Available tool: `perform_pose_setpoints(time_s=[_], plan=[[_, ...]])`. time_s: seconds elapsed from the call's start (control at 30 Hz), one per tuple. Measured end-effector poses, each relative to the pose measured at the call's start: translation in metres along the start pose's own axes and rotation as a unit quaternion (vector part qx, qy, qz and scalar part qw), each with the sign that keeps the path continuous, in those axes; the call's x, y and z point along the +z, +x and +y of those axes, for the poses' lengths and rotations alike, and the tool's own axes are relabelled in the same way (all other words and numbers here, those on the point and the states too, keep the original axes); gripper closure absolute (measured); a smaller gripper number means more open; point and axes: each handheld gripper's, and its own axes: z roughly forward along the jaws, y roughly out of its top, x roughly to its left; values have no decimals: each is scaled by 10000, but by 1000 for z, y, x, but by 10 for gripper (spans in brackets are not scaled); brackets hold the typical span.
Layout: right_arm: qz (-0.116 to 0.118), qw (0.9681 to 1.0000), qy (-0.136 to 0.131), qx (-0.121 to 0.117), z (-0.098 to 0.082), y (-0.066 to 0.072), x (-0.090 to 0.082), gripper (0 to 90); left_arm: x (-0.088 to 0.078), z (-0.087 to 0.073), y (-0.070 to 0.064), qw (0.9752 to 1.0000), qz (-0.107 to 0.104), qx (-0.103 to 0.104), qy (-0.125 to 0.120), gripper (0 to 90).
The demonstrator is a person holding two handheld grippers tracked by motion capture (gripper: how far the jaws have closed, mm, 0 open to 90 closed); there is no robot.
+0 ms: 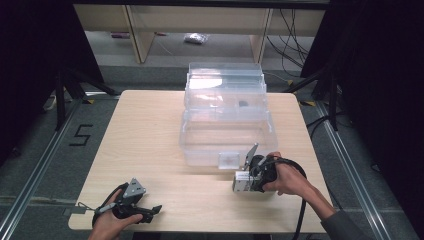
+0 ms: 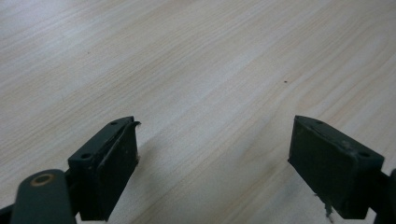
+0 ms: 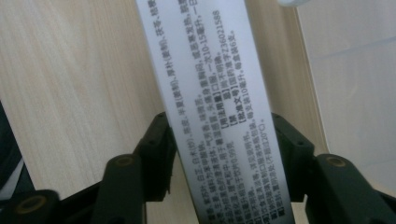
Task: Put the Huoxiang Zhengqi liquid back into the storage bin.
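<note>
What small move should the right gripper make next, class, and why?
Probably lift the white box off the table and carry it toward the clear bin. The right gripper has its jaws against both sides of the box, and the open bin stands just beyond it.

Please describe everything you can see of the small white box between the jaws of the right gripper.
The white box is long and narrow, seemingly thin cardboard, with one face covered in small black printed text. It runs lengthwise between the jaws of the right gripper, whose black pads press on its two long sides. In the high view the box sits low over the wooden table, near its front right part, just in front of the clear plastic container. Whether it rests on the table cannot be told.
</note>
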Motion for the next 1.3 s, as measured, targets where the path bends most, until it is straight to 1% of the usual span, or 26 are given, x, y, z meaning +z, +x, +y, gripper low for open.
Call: perform_pose_setpoints(time_s=[0.07,0.13,0.17,0.27,0.3,0.37,0.4,0.43,0.47,0.6,0.63,0.67,0.7,0.73,0.77,0.87,0.93,0.97,1.03,1.1,1.13,1.17,1.2,1.23,1.27,1.3], plan=[[9,10000,51,-70,0,0,0,532,0,0,0,10000,-6,-22,-14,151],[31,9999,113,-124,1,-1,0,546,-1,0,1,10000,-24,42,37,151],[56,9995,177,-263,2,-2,0,574,0,0,0,10000,5,2,3,151],[35,9993,267,-270,4,1,-2,603,0,0,0,10000,4,5,3,151],[-1,9981,247,-571,5,-1,-1,618,0,0,0,10000,5,5,1,151],[67,9983,381,-435,7,3,-2,640,0,0,0,10000,15,0,-3,151],[101,9974,356,-618,7,1,-2,643,-1,0,1,10000,4,12,3,151],[68,9969,344,-701,7,0,-2,645,-1,0,1,10000,8,4,-4,151],[86,9977,425,-513,7,3,-3,646,0,0,1,10000,16,0,-7,151],[120,9975,344,-598,8,2,-6,647,0,0,0,10000,-16,-23,-12,151],[88,9974,341,-621,9,2,-11,647,-1,0,1,10000,-24,48,48,151],[88,9974,341,-621,9,2,-11,647,0,0,0,10000,14,-22,-14,151],[85,9982,346,-483,8,3,-14,647,0,0,0,10000,12,-18,-14,151],[94,9969,275,-729,9,0,-17,647,0,0,0,10000,14,-20,-14,151],[119,9983,356,-449,9,3,-21,647,-1,0,1,10000,-18,37,41,151],[135,9973,289,-659,10,1,-28,647,-1,0,1,10000,-20,42,48,151],[164,9978,289,-579,10,3,-33,647,0,0,1,10000,4,-6,3,151],[182,9971,254,-696,11,2,-37,648,0,0,0,10000,11,-20,-11,151],[206,9970,253,-708,12,2,-39,647,-1,0,1,10000,-24,46,53,151],[240,9971,221,-695,12,3,-44,647,-1,0,1,10000,-22,39,47,151],[223,9961,153,-840,14,2,-47,647,-1,0,1,10000,-21,41,45,151],[231,9961,93,-843,14,1,-48,647,-1,0,1,10000,-26,33,44,151],[258,9964,130,-798,15,2,-51,647,-1,0,1,10000,-30,39,53,151],[237,9960,102,-855,16,1,-53,648,-1,0,1,10000,-29,41,53,151],[258,9968,101,-746,16,2,-56,648,-1,0,1,10000,-30,43,54,151],[230,9958,60,-885,17,0,-57,647,-1,0,1,10000,-24,39,45,151]])
